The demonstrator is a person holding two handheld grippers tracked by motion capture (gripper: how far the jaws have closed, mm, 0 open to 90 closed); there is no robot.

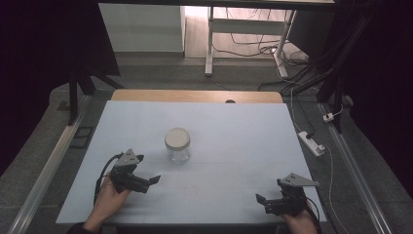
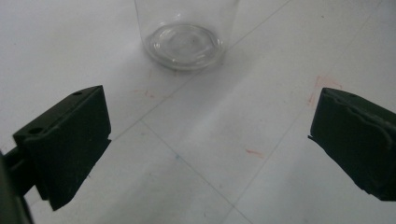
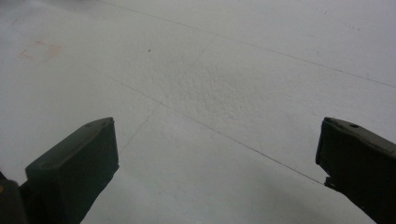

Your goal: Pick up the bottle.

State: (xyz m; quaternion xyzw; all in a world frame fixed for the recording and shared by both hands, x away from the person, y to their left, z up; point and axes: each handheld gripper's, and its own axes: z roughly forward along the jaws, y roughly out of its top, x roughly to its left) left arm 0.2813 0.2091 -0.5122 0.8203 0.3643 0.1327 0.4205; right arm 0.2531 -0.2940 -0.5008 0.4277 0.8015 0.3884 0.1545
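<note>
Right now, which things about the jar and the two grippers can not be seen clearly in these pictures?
- Jar contents: too small in the high view to tell.
- Jar's lid and upper body: cut off by the top edge in the left gripper view, where the base shows.
- Left gripper and right gripper: bodies cut off by the bottom edges; jaws stand wide apart.

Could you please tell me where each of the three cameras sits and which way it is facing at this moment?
High view: above the person's side, looking forward and down on the white table; both forearms, left gripper, right gripper.
Left gripper view: rides the left gripper, looking between its open jaws at the jar.
Right gripper view: rides the right gripper, open jaws over bare table.
Shared: the jar shows in the high and left gripper views.
</note>
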